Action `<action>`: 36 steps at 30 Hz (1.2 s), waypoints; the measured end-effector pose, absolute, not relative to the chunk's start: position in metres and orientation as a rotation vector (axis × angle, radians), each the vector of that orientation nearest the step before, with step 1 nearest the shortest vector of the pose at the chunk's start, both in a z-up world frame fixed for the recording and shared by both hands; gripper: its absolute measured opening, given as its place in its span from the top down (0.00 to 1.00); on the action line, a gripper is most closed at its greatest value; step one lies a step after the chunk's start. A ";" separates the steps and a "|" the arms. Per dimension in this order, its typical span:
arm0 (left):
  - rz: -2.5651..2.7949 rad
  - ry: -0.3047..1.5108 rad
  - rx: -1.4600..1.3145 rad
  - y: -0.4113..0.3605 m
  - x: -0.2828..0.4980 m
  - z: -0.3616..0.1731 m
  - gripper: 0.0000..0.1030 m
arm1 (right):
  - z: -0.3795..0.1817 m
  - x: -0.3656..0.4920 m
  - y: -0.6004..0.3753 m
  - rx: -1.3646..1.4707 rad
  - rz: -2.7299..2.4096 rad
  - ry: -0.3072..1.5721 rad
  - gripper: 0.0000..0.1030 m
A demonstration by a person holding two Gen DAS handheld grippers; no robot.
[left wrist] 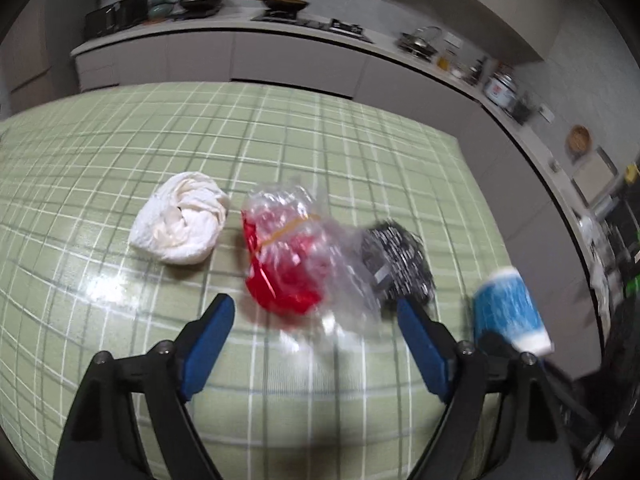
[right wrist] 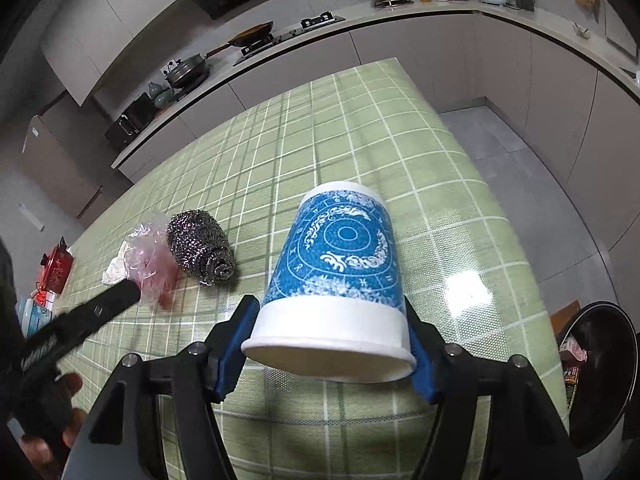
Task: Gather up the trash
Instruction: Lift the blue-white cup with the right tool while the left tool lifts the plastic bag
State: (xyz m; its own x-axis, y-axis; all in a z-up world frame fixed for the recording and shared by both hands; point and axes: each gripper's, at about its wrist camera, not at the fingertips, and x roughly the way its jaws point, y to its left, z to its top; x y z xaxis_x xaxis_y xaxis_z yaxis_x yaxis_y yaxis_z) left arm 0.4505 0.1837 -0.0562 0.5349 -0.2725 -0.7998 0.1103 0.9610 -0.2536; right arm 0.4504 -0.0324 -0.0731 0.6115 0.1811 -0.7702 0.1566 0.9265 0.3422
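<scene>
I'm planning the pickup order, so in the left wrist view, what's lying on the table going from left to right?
White crumpled cloth → clear and red plastic bag → steel wool scrubber → blue and white paper cup, held in the right gripper.

Tabletop [left wrist: 120, 140] showing pale green with white grid lines. Paper cup [right wrist: 340, 264] showing blue with white swirl print and white rim band. Plastic bag [left wrist: 288, 256] showing clear over red. Scouring pad [right wrist: 200, 246] showing silver-grey. Crumpled tissue [left wrist: 180, 224] showing white.
</scene>
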 end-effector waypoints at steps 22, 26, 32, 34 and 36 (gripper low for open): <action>-0.262 1.000 -0.188 0.179 0.459 -0.075 0.44 | -0.072 0.459 -0.028 0.362 0.035 0.916 0.43; -0.264 0.987 -0.181 0.182 0.448 -0.067 0.44 | -0.070 0.456 -0.028 0.372 0.042 0.907 0.48; -0.248 0.977 -0.159 0.179 0.434 -0.060 0.44 | -0.063 0.445 -0.028 0.369 0.063 0.889 0.48; -0.244 0.972 -0.150 0.175 0.429 -0.058 0.44 | -0.060 0.438 -0.029 0.365 0.075 0.881 0.49; -0.243 0.964 -0.142 0.171 0.419 -0.056 0.44 | -0.058 0.430 -0.031 0.365 0.089 0.879 0.49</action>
